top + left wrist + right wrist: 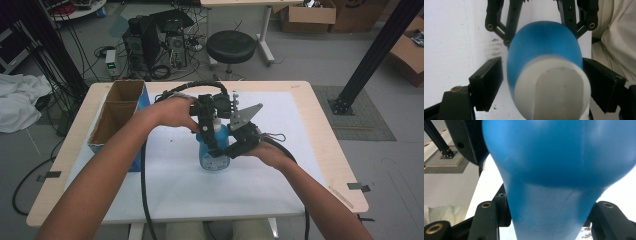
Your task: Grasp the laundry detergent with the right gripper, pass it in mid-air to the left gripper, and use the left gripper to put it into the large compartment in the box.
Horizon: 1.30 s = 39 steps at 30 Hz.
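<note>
As two bare forearms reach in from the near edge of the high view, a person's hands meet over the middle of a pale wooden surface (320, 130) covered by a white sheet (280, 170). Between them stands a blue plastic spray bottle with a white top (214, 155), upright on the sheet and near the centre of the surface.

At the person's right, the right gripper (223, 150) comes in low from the side, a grey three-cornered plate (245, 116) standing above it. From its own camera, the blue body of the bottle (559, 170) narrows down between its two black jaws, which press against it on either side: it is clamped on the bottle's lower part.

At the person's left, the left gripper (206, 131) comes down over the bottle from above, black cable (145, 190) trailing back toward the near edge. Seen along its jaws, the bottle's white top (554, 90) and blue shoulder sit between them; the right jaw touches the bottle, but a gap shows at the left jaw, so the jaws stand apart around it rather than closed on it.

Farther left on the surface lies an open brown cardboard box with a blue side (117, 117), split into two compartments. Beyond the surface stand a round black stool (231, 47) and a dark computer tower (145, 42) amid cables on the floor.
</note>
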{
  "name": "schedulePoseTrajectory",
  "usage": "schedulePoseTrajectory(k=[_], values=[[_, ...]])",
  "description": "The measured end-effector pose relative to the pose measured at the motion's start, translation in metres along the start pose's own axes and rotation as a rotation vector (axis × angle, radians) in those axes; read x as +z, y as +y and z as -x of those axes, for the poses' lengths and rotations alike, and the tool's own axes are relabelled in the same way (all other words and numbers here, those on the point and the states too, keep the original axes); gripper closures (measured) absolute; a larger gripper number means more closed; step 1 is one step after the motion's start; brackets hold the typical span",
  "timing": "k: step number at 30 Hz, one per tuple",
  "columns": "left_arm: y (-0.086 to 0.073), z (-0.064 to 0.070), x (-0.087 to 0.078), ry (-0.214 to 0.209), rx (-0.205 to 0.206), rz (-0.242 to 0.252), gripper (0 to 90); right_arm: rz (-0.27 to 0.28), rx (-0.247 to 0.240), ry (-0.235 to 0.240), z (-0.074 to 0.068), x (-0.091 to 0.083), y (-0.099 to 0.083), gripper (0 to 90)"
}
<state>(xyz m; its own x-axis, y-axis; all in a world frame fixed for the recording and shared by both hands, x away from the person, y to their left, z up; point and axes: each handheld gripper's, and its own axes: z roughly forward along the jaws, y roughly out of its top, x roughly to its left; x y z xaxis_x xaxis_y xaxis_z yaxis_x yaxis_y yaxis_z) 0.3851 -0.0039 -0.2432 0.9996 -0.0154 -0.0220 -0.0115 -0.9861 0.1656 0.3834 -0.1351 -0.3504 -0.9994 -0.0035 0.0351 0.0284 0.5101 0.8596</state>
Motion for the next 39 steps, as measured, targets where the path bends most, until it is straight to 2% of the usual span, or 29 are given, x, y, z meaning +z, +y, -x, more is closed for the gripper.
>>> schedulePoseTrajectory(k=[39], values=[[-0.0003,0.0007,-0.0005,-0.004,0.023,0.020,32.5,0.008,0.003,0.003,0.0003,-0.0012,0.0003,45.2]])
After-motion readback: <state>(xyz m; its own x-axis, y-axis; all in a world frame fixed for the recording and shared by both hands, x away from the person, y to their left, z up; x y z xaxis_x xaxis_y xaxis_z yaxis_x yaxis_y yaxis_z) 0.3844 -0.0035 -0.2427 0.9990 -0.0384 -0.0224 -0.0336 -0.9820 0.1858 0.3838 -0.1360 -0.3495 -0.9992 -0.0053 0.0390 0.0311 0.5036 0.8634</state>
